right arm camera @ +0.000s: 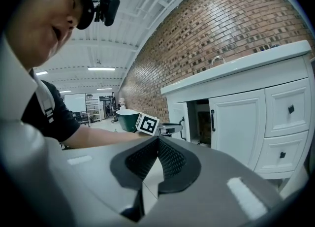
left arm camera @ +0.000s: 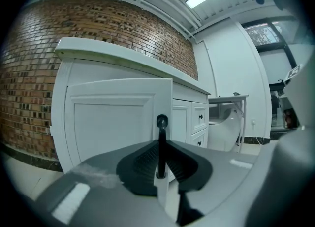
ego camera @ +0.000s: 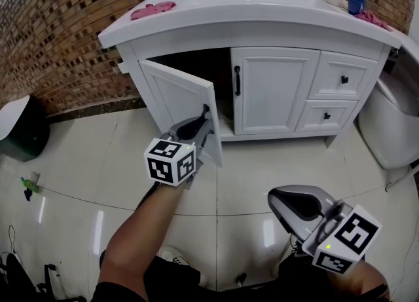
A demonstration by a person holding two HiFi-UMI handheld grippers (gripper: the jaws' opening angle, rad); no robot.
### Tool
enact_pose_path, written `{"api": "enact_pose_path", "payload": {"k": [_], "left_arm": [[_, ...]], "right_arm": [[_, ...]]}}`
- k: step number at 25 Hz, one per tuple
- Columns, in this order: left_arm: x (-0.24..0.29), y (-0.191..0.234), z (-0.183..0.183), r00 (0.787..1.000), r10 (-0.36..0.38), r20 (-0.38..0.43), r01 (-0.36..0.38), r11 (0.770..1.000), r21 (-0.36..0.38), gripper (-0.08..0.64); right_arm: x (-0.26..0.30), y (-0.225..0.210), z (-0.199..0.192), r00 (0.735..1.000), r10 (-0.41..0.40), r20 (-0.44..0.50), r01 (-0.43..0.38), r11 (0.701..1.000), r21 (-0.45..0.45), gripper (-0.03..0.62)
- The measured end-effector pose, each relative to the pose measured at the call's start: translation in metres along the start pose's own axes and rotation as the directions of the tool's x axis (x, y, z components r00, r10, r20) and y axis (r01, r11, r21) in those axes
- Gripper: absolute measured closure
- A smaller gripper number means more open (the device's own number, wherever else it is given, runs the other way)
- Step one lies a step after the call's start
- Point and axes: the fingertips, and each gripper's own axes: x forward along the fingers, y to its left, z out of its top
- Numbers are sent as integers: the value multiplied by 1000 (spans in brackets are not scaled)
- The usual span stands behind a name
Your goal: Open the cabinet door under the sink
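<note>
Your left gripper [ego camera: 204, 118] pinches the black handle [left arm camera: 161, 145] of the half-open cabinet door [ego camera: 171, 91]. Your right gripper [ego camera: 280, 197] hangs well apart, pressed together, empty.

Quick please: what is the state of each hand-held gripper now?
Left hand-held gripper: closed on the cabinet door handle.
Right hand-held gripper: closed, holding nothing.

My left gripper [ego camera: 201, 121] reaches to twelve o'clock, the cabinet door [ego camera: 175, 97] handle [left arm camera: 161, 145] between my jaws. My right gripper [ego camera: 280, 198] hangs at four o'clock, a bin [ego camera: 19, 129] at nine.
</note>
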Motion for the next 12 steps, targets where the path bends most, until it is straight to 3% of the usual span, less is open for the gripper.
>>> {"api": "enact_pose_path", "payload": {"k": [7,12], "left_arm": [[-33,5,-7,1000,14,-5,-14,1000,-10,514],[-52,9,-10,999,22,-45,-21,999,26,514]], "right_arm": [[12,-11,-13,998,-40,-38,40,999,10,584],[17,-4,-9,999,-33,-37,33,999,1,584]]}}
